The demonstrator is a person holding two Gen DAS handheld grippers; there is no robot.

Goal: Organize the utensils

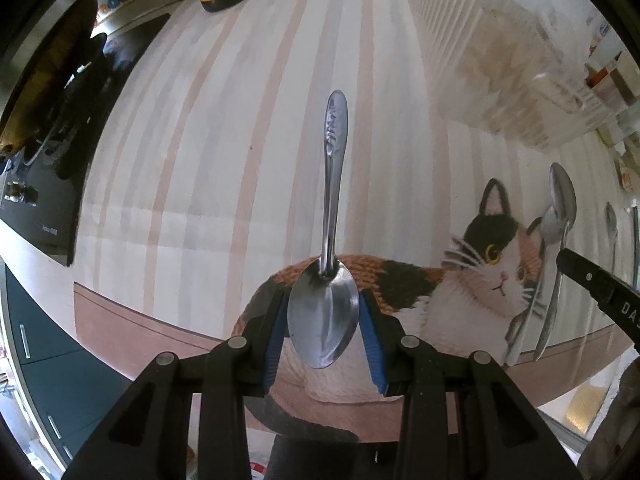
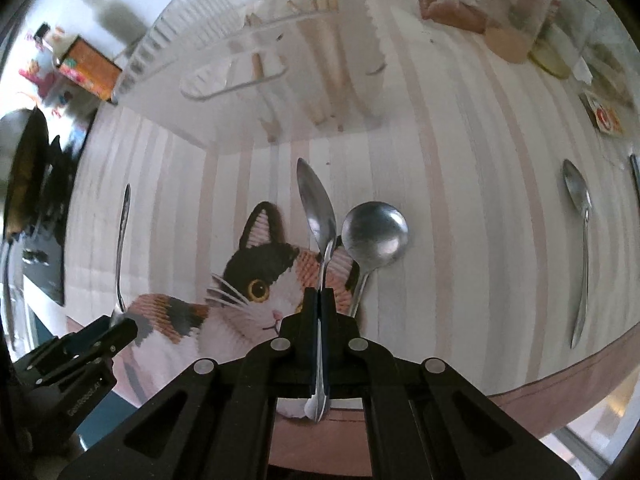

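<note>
Left claw grips a spoon by its bowl; right claw clamps another spoon's handle.

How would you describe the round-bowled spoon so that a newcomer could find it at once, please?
Start at the calico cat printed on the striped mat. By the cat's ear, just right of the right gripper, lies the round-bowled spoon. Its bowl is a near circle, whereas the neighbouring spoons have pointed oval bowls.

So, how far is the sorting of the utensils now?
Done: chopsticks already lie in the clear tray. In hand: the left gripper grips one spoon by its bowl, and the right gripper clamps the oval spoon by its handle. Left: the round spoon and another spoon lie on the mat.
</note>
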